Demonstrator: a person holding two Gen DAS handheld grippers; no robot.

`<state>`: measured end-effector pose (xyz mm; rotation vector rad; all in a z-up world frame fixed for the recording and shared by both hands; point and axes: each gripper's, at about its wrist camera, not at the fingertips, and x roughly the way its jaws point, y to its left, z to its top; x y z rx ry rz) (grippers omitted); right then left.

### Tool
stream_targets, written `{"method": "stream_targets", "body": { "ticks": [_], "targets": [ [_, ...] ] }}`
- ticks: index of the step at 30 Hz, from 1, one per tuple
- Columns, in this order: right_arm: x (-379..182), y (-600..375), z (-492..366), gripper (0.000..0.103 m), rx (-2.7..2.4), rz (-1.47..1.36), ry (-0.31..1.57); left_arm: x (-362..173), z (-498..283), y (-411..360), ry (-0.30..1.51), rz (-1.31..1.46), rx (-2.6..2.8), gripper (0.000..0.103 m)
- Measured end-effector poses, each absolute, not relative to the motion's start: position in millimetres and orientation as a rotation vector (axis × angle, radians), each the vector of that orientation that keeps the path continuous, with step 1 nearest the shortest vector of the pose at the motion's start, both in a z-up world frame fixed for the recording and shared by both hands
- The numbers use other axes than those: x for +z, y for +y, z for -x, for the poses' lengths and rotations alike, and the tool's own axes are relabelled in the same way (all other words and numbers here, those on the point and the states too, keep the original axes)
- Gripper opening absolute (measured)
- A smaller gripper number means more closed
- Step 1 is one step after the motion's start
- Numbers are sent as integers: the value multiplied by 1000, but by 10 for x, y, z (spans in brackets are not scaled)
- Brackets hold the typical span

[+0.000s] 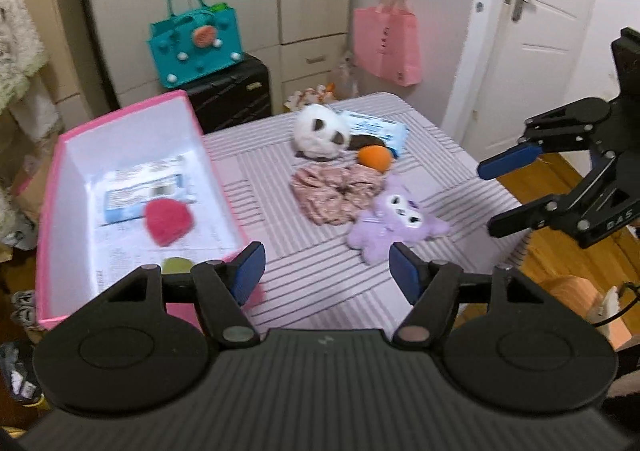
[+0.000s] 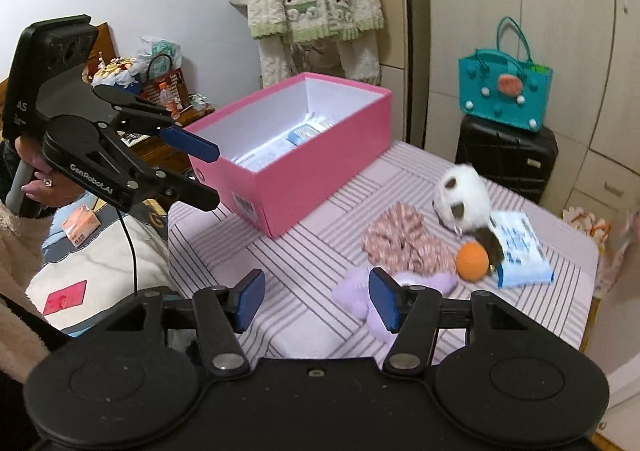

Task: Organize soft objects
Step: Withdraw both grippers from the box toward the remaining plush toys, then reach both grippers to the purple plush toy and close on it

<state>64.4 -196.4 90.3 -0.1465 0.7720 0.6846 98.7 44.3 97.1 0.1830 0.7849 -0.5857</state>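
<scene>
Purple plush (image 1: 394, 221) just beyond gaping left tongs (image 1: 327, 271)

Bare striped tabletop (image 2: 304, 251) lies between pink box (image 2: 320, 171) and toys (image 2: 408, 239).

Soft, even indoor light, moderately bright, white glare washing out the inside of the pink box (image 1: 132, 155), faint shadows on the striped surface (image 2: 320, 251), slight motion blur on the plush toys, strong fisheye bending at the edges, dark corners.
</scene>
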Motion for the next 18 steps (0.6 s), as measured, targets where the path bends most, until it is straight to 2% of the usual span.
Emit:
{"method": "stream_targets", "body": {
  "ticks": [18],
  "targets": [
    [75,-2247,-784,68,597,94,812,167,-1237,-92,832,-50,-665,70]
  ]
}}
